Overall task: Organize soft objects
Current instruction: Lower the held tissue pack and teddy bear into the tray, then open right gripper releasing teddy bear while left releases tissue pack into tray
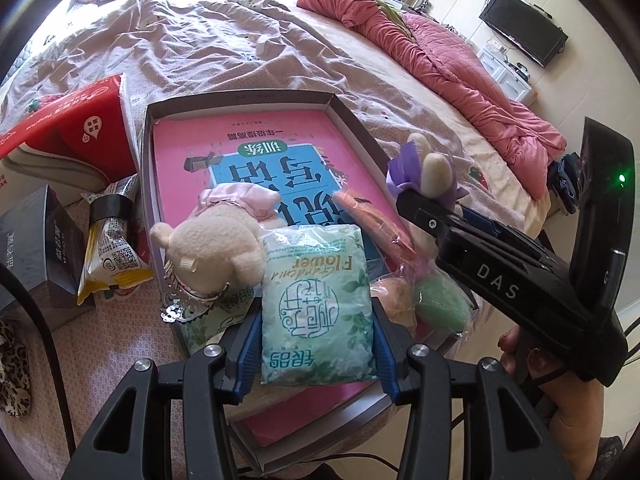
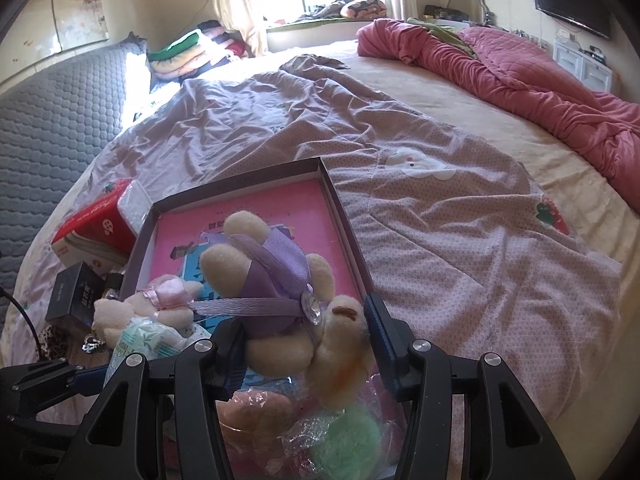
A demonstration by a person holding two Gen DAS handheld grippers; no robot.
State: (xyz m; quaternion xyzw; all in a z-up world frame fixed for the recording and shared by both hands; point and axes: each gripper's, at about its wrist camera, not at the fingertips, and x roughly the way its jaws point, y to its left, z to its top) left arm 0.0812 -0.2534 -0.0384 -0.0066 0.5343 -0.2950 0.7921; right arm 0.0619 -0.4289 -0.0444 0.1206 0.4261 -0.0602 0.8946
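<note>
So right at the tips, the left gripper (image 1: 316, 344) is pinching a mint-green tissue pack (image 1: 316, 296) by its long sides, long axis running straight out ahead of the fingers. The right gripper (image 2: 306, 344) is clamped on a purple-dressed plush bear (image 2: 280, 296), lying slanted across the jaws, feet pointing away.

Just below and ahead of both sits the shallow box (image 1: 240, 98), a pink book (image 1: 192, 152) lining its floor. The pink-dressed bear (image 1: 216, 248) lies in it, just left of the tissue pack, with a bagged green puff (image 1: 440, 300) at the near right corner. Hard to tell if the pack's already resting on the box. Both hands look about equally close; the drop is basically forward and down. Beyond that is rumpled bedding (image 2: 440, 220).
</note>
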